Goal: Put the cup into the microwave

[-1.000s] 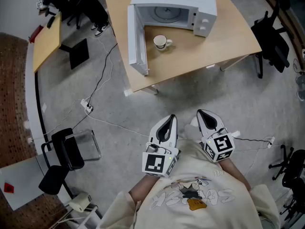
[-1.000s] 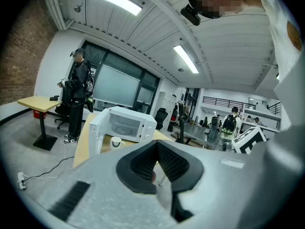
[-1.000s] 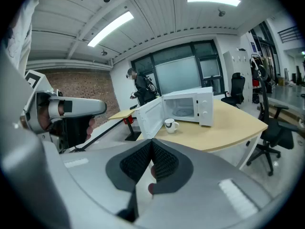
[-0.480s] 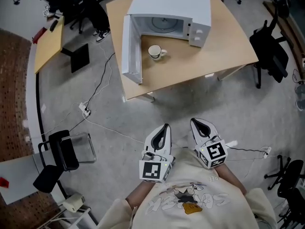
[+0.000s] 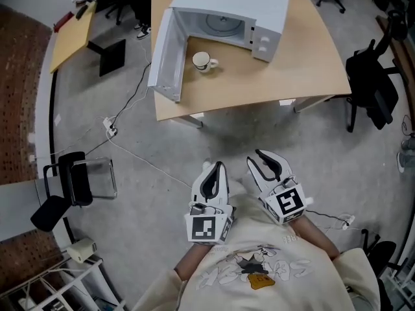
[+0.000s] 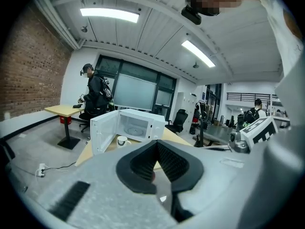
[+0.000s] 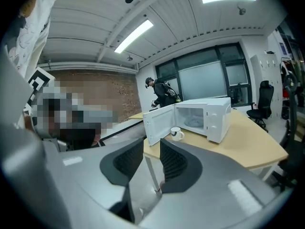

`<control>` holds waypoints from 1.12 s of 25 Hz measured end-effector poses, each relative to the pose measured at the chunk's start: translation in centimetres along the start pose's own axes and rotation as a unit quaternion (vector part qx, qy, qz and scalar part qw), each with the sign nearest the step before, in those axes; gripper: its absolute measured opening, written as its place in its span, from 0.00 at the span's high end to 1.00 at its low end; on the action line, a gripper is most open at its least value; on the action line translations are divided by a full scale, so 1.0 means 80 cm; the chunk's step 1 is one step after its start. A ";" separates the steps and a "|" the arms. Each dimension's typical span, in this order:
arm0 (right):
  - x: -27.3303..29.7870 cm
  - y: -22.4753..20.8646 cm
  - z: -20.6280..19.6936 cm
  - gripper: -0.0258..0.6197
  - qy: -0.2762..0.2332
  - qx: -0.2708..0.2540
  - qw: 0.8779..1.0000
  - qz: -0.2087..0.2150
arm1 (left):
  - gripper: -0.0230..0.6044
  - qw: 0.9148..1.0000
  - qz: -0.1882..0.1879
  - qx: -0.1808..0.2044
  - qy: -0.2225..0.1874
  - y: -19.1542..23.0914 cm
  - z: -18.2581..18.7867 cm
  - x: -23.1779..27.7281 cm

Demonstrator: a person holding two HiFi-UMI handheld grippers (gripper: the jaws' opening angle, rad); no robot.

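Left tool (image 5: 217, 168) has its jaws fully together, nothing between them. Right tool (image 5: 255, 157) has its jaws part-way apart and opening, with only air in the gap, so it's empty too. Both sit side by side close to the person's chest, over the grey floor (image 5: 162, 193), well apart from the table (image 5: 292, 70), pointing toward it. The cup (image 5: 201, 61) is white and upright on the table, just in front of the microwave (image 5: 243, 2), handle toward the right in the head view. It's outside the cavity. The microwave door (image 5: 164, 54) is swung wide open to the left, reaching the table's left edge. The turntable shows inside and the cavity looks empty. The control panel with two knobs is on the microwave's right side. A white cable runs across the floor to a power strip (image 5: 108, 127), left of the tools.
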State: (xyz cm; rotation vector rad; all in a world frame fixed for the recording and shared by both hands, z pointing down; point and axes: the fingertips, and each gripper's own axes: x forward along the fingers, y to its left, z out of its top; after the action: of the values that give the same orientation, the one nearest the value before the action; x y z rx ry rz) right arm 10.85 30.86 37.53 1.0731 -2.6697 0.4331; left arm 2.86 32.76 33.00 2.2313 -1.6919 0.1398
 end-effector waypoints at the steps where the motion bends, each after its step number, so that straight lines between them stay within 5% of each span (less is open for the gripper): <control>1: -0.001 -0.004 -0.001 0.78 0.001 0.003 1.000 0.001 | 0.96 1.000 0.003 -0.002 0.002 -0.002 0.000 0.000; 9: 0.038 -0.050 0.001 0.78 0.011 0.019 1.000 -0.010 | 0.96 1.000 0.007 -0.013 0.014 0.022 0.002 0.056; 22: 0.208 -0.145 0.076 0.79 0.015 -0.027 0.997 -0.075 | 0.96 0.999 -0.047 -0.015 0.014 0.144 0.079 0.235; 28: 0.267 -0.185 0.075 0.79 0.035 -0.029 0.996 -0.082 | 0.96 0.998 -0.047 -0.008 0.031 0.172 0.074 0.292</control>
State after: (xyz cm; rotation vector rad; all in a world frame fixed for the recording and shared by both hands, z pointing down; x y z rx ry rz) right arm 5.54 5.02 41.47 1.2246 -2.4930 0.3516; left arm -4.21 6.24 36.75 2.2659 -1.5484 0.1700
